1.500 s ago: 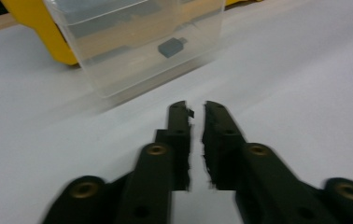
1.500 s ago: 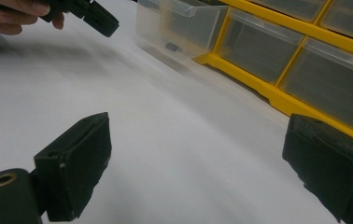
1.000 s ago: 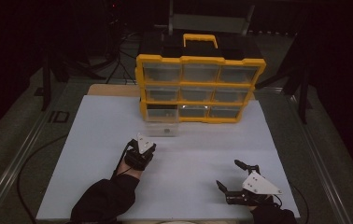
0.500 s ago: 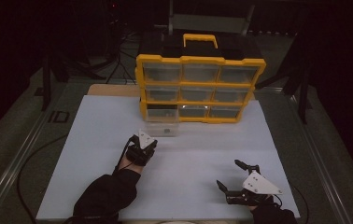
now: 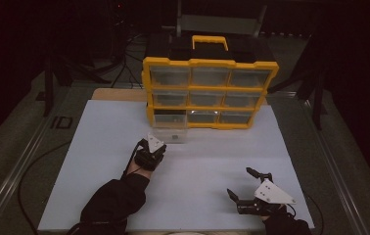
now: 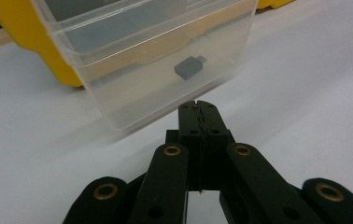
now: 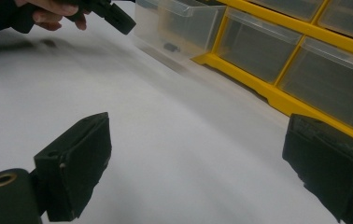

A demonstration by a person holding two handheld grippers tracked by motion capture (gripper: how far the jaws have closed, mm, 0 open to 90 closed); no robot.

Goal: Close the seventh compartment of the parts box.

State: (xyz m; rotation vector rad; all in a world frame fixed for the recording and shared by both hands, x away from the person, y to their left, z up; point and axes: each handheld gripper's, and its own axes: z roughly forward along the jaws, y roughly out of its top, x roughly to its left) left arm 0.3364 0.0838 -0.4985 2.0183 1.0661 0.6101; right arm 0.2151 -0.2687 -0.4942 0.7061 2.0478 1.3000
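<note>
Drawer (image 5: 171, 133), clear plastic, stands pulled out of the bottom-left slot of the yellow organizer (image 5: 210, 93), just above the middle of the high view and a little left of centre. Whether its back end is still inside the slot is hard to tell from that dim view. In the left gripper view the drawer (image 6: 146, 56) takes up the upper middle of the frame, with a small dark adapter (image 6: 189, 68) lying on its floor.

Just below the drawer in the high view sits the left gripper (image 5: 156, 143), pointing at the drawer's front wall. In its own view the left gripper (image 6: 198, 106) has its jaws pressed together with nothing between them, tips just short of the wall, apparently not touching.

At the lower right of the high view the right gripper (image 5: 239, 183) lies on the white worktop (image 5: 207, 161), well apart from the drawer. In its own view the right gripper (image 7: 198, 154) has its jaws wide apart and empty; the drawer (image 7: 179, 23) shows at top centre and the left gripper (image 7: 116, 16) at the upper left.
</note>
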